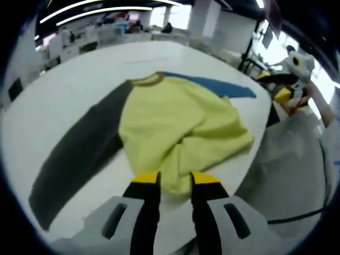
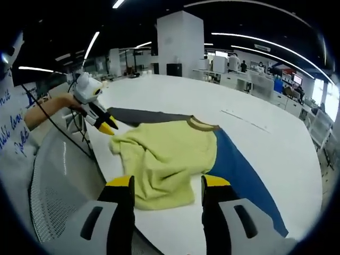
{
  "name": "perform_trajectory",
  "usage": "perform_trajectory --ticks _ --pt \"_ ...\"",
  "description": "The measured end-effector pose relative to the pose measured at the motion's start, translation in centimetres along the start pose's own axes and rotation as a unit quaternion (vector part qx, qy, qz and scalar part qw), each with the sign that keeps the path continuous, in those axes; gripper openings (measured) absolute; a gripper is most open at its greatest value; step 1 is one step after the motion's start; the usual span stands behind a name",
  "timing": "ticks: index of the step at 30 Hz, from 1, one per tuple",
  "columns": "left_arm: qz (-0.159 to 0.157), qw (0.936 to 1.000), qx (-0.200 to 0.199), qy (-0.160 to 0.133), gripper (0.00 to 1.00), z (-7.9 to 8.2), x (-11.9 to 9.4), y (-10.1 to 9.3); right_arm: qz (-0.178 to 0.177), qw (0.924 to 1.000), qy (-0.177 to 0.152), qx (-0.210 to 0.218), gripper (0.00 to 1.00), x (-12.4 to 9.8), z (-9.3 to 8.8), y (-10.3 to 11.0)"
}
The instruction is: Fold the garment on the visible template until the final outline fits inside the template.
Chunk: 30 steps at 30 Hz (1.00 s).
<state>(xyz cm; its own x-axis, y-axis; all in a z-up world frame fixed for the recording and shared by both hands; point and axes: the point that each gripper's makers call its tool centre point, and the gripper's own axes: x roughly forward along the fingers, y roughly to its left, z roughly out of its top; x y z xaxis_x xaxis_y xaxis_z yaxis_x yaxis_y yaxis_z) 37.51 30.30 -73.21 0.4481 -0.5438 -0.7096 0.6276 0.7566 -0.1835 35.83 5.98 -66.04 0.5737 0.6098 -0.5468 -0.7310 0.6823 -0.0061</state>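
Observation:
A yellow shirt (image 1: 170, 117) with a dark grey sleeve (image 1: 79, 154) and a blue sleeve (image 1: 223, 86) lies on the white table (image 1: 64, 90). Its lower body is bunched and folded over. My left gripper (image 1: 175, 178) has its jaws close together with the yellow hem pinched between them. From the right gripper view, the left gripper (image 2: 109, 126) holds the shirt's (image 2: 164, 149) near-left corner at the table edge. My right gripper (image 2: 167, 183) stands open, its jaws wide apart over the shirt's near hem. It also appears beyond the blue sleeve's end as the right gripper (image 1: 276, 87).
A grey mesh chair back (image 2: 58, 180) stands against the table's (image 2: 265, 122) near edge, and a person's arm (image 2: 42, 109) reaches past it. A cable (image 2: 69, 141) runs along there. Desks and a white pillar (image 2: 180, 42) stand far behind.

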Motion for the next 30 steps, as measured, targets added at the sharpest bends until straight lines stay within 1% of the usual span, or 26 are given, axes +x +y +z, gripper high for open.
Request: perform_trajectory --ticks 1,3,6,9,11,14,16,20,21,22,25,30 --pt "-0.002 1.0 -0.004 0.0 0.14 0.0 0.1 0.0 0.002 1.0 -0.001 0.002 0.47 0.1 0.0 0.0" --pt "-0.002 1.0 -0.006 0.002 0.16 -0.2 0.4 0.0 0.014 0.9997 -0.009 0.017 0.46 0.4 0.1 0.2" --pt "-0.003 1.0 -0.002 0.01 0.16 -0.4 0.6 -0.1 0.02 0.9993 -0.016 0.027 0.41 0.7 0.2 0.1" --pt "-0.002 0.9999 0.0 0.013 0.17 -0.6 0.9 0.0 0.024 0.9994 -0.011 0.024 0.37 0.9 0.0 0.1" --pt "0.002 0.9999 0.002 0.016 0.16 -0.8 1.1 0.1 0.026 0.9993 -0.008 0.024 0.37 1.1 -0.1 0.0" --pt "-0.001 0.9999 -0.002 0.011 0.16 -0.7 1.3 0.0 0.026 0.9993 -0.008 0.025 0.34 1.3 -0.2 -0.1" --pt "0.0 0.9999 -0.001 0.014 0.16 -0.8 1.4 0.0 0.025 0.9992 -0.006 0.029 0.32 1.5 -0.4 -0.4" --pt "0.01 0.9996 0.008 0.026 0.16 -1.3 1.8 0.4 0.028 0.999 -0.002 0.034 0.29 2.0 -0.6 -0.6" --pt "0.019 0.9995 0.009 0.022 0.17 -1.2 1.8 0.8 0.028 0.999 -0.001 0.034 0.28 2.1 -0.7 -0.7" --pt "0.02 0.9996 0.006 0.021 0.18 -1.2 1.8 0.8 0.028 0.9989 0.002 0.037 0.28 2.2 -0.8 -0.8" --pt "0.018 0.9997 -0.003 0.016 0.16 -1.0 1.8 0.9 0.029 0.9988 0.009 0.039 0.27 2.6 -1.1 -1.0" --pt "0.013 0.9997 -0.002 0.023 0.15 -1.3 1.9 0.7 0.03 0.9985 0.024 0.038 0.26 3.5 -2.1 -1.4"
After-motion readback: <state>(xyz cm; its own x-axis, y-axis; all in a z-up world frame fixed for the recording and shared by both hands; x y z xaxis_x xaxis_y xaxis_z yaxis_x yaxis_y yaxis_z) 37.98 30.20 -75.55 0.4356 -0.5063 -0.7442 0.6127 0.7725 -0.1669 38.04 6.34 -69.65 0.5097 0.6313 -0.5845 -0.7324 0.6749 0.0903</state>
